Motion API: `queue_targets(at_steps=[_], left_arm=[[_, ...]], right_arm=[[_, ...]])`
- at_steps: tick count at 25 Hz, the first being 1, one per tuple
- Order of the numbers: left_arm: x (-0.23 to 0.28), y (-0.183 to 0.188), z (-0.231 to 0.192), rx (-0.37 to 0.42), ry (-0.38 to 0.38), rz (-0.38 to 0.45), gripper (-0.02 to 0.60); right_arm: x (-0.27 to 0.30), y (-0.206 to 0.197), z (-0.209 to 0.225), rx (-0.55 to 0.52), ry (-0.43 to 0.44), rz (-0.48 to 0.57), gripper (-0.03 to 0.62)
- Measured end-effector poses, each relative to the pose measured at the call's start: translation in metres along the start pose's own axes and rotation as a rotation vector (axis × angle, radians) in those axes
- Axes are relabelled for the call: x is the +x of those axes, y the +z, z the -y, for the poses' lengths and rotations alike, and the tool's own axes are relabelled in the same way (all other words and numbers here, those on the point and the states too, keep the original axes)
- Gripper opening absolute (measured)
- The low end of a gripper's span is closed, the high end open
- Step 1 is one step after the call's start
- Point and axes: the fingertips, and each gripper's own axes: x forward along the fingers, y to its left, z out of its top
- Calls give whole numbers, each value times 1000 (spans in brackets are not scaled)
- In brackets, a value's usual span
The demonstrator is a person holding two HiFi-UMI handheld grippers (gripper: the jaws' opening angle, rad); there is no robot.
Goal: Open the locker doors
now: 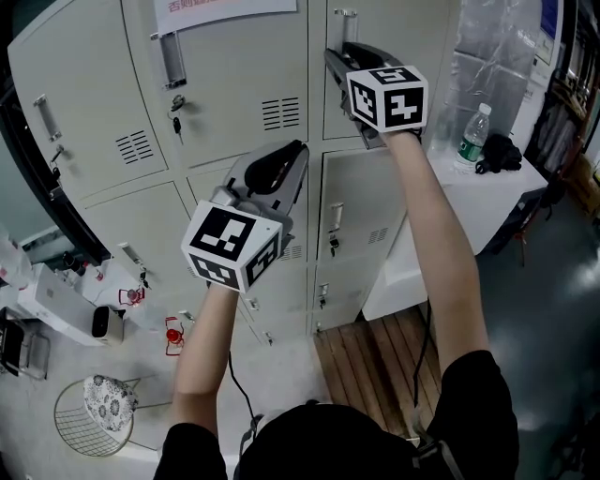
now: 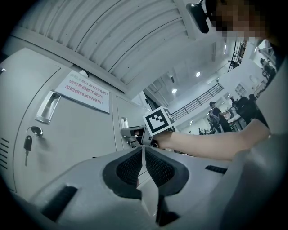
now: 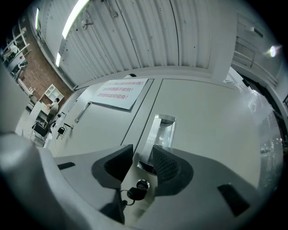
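The right gripper (image 1: 336, 54) is raised to the top right door (image 1: 375, 19) of the lockers (image 1: 234, 112). That door is closed, as are the others in view. In the right gripper view, the right gripper's (image 3: 142, 155) 2 jaws stand partly apart and grip nothing. The lower end of the door's (image 3: 211, 126) recessed metal handle (image 3: 158, 132) shows in the gap between them. The ribbed right pad lies just beside the handle's lower right edge, but I cannot tell whether it touches. The lock (image 3: 141, 184), with a key (image 3: 132, 193) in it, sits just below the handle, under the gap.

The left gripper (image 1: 298, 152) is lower, in front of the middle column. In its own view, the left gripper's (image 2: 144, 150) jaws are closed together with nothing between them. Beyond them are a door with a sign (image 2: 83, 91) and another key (image 2: 27, 143).
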Motion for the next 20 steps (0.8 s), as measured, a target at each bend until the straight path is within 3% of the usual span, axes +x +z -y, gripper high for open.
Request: queue_targets(at_steps=[20], left_arm=[[-15, -6, 0, -40, -6, 20, 20]], right_arm=[[-15, 7, -12, -11, 12, -19, 181]])
